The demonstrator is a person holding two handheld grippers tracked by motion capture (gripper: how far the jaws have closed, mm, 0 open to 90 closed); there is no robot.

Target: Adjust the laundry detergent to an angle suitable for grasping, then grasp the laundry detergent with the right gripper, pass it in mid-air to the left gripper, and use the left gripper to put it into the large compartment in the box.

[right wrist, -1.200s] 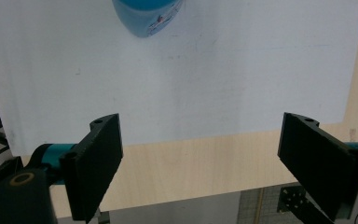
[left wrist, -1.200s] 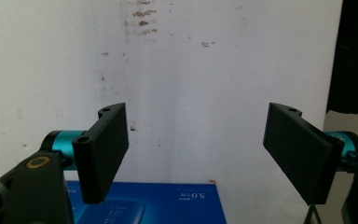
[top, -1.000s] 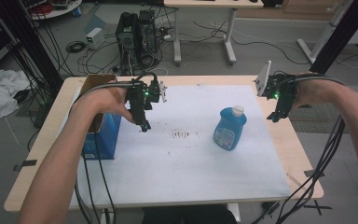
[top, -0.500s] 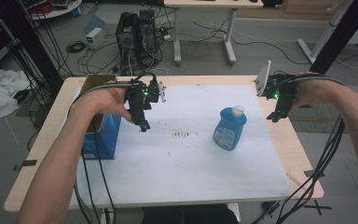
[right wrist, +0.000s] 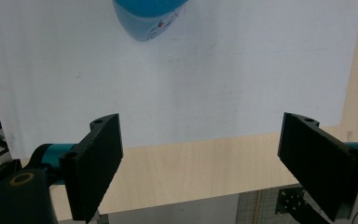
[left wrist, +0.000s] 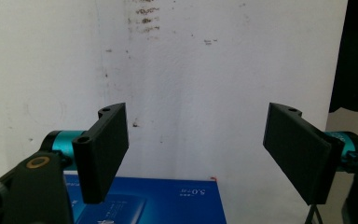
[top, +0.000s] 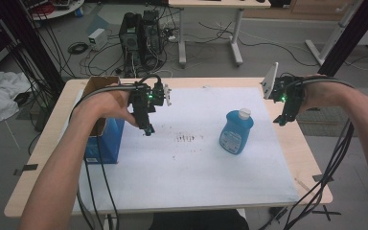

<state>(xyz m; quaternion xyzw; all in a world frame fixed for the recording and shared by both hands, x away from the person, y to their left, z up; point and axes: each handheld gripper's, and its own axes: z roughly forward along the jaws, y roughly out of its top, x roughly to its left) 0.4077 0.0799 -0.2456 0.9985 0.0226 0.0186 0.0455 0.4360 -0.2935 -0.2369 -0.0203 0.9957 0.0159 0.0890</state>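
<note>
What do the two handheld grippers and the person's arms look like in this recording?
Both grippers, left gripper and right gripper, are black with flat rectangular black jaw pads on teal barrels, each with a small green light. Black cables trail from both. The right carries a grey three-cornered plate. The forearms are bare, with no sleeves in view.

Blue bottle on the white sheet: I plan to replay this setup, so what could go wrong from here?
1. The blue bottle stands upright and apart from both tongs. A push from the right tongs near its white cap could tip it over.
2. The left tongs, open and empty, hang beside the blue box. A sideways sweep might knock the box.
3. Cables trail over the table edge and could snag.
</note>
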